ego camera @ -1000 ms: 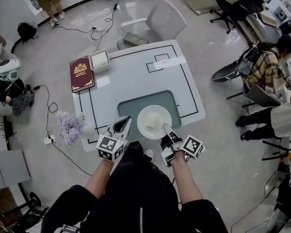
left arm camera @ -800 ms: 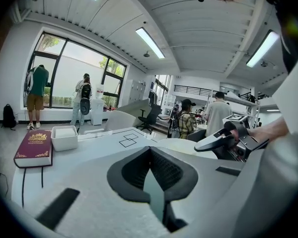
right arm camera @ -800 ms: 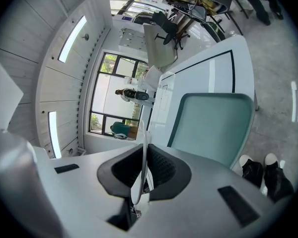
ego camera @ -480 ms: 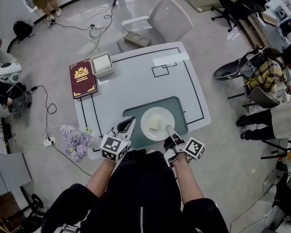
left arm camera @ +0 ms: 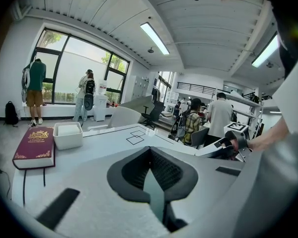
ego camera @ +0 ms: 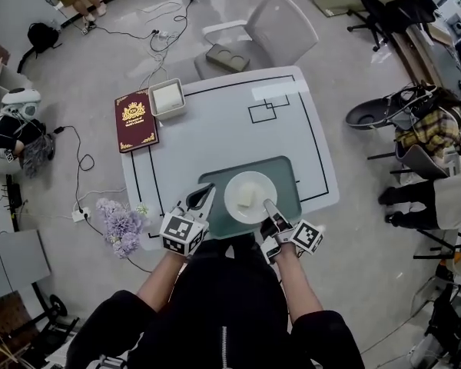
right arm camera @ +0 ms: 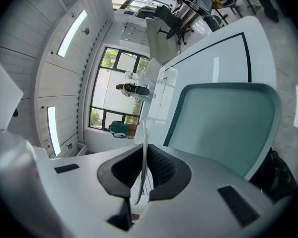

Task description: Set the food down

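Right gripper view: right claw (right arm camera: 143, 165) pinches the plate (ego camera: 237, 184) rim, food (ego camera: 250, 197) beyond; left claw (ego camera: 206, 193) closed, empty.

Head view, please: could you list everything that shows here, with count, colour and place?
table: one, white with black lines, centre
mat: one, teal, table's near side
plate: one, white, over the mat
food: one pale block, on the plate
book: one, maroon, table's far left corner
box: one, white, beside the book
flowers: one bunch, purple, by table's near left corner
chair: one, pale grey, beyond the table
left gripper: one, white, shut, empty, at mat's left edge
right gripper: one, white, shut on the plate's rim
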Demonstrator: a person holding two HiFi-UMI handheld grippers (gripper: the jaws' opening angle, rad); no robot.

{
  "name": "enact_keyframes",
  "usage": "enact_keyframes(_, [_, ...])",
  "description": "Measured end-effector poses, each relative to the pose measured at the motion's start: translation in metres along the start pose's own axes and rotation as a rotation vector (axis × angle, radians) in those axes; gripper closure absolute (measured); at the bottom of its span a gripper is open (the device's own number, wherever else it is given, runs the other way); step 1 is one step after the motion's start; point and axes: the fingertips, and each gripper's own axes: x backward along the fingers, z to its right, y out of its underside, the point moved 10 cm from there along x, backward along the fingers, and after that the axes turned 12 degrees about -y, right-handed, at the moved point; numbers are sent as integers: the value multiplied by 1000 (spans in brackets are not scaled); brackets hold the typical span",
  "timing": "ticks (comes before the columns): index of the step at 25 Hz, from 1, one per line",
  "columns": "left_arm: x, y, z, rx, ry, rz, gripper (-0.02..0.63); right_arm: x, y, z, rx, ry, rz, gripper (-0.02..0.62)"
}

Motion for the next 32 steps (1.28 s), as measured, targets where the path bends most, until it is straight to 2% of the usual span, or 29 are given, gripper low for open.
enact_keyframes(3, [0,3,2,9,-20,-11,600,-9,-1,6,-12,-52,-20,572])
enact_keyframes(5, [1,5,4,12,-30,-16,600,-10,-1,13,-5,-36,-43,572])
enact_keyframes(9, [1,9,2,17,-48,-27,600,-21,-2,28,14,-59,-70,572])
enact_keyframes(21, [13,11,5,37,-110,-42,600,-38,-1,54,40,37,-204,572])
enact_keyframes(32, [14,18,0,64,-142,-47,600,-49,-3,68,65,87,-229,571])
